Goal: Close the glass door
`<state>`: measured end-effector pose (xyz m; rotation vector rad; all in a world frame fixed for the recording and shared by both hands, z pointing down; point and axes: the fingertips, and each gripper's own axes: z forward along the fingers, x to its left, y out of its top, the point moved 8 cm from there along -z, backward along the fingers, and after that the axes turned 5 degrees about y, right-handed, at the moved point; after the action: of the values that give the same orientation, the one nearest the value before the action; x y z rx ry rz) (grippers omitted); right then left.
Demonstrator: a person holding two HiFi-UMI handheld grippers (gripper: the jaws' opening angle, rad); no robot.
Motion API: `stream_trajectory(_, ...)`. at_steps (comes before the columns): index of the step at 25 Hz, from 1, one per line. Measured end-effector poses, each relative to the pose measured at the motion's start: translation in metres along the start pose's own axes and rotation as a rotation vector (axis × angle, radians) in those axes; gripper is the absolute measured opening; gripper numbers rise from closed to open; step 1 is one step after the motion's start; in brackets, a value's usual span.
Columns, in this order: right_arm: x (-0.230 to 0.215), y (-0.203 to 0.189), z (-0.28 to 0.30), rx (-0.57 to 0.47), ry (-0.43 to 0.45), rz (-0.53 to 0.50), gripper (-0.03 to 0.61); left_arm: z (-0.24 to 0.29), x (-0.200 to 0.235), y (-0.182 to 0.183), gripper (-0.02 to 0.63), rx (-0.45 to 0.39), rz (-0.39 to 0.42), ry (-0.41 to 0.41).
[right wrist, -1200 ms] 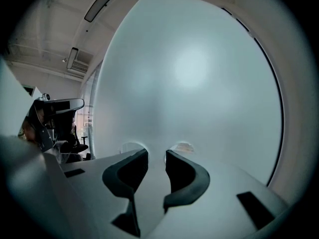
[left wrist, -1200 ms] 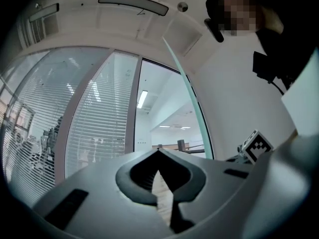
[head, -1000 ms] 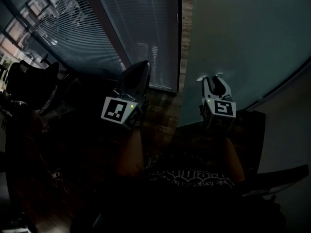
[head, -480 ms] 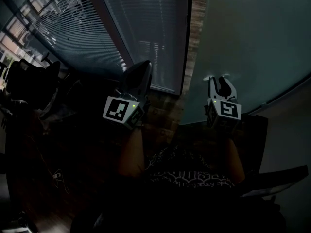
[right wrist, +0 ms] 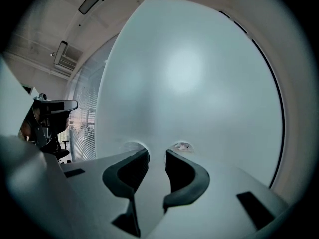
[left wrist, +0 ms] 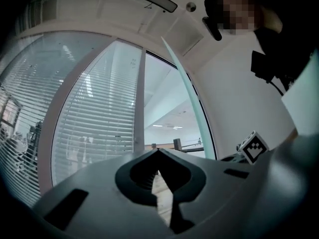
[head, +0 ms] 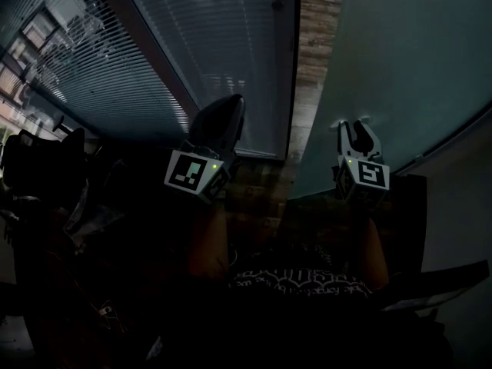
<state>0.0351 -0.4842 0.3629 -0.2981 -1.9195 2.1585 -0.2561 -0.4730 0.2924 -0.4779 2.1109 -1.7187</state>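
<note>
Head view: the lower half is sinking into shadow, and the person's forearms [head: 206, 241] are barely showing. The glass door [head: 400, 68] is running off the top and right edges, its frosted pane hiding whatever is standing behind it. The right tongs [head: 355, 124] are sitting at the pane; contact is not resolving. The office chair [head: 38, 167] is merging with the dark, cut by the left edge.

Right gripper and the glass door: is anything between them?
Nothing. In the right gripper view the right gripper, open and empty, faces the bare frosted glass door; the head view agrees.
</note>
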Motion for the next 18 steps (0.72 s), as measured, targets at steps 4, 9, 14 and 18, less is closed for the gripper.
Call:
stream_trajectory(4,-0.004,0.000,0.014,-0.003,-0.018,-0.001,0.110,0.010,0.014,-0.005,0.002,0.000,-0.001,-0.032)
stream_trajectory(9,-0.007,0.003,0.030,-0.002,-0.031,-0.002,0.110,0.018,0.022,-0.008,0.002,-0.004,-0.006,-0.056)
stream_trajectory(14,-0.009,0.006,0.049,-0.022,-0.053,0.000,0.110,0.026,0.037,-0.014,0.002,-0.002,-0.021,-0.041)
stream_trajectory(18,-0.010,0.008,0.067,-0.021,-0.052,-0.003,0.110,0.034,0.049,-0.022,0.002,-0.005,-0.030,-0.022)
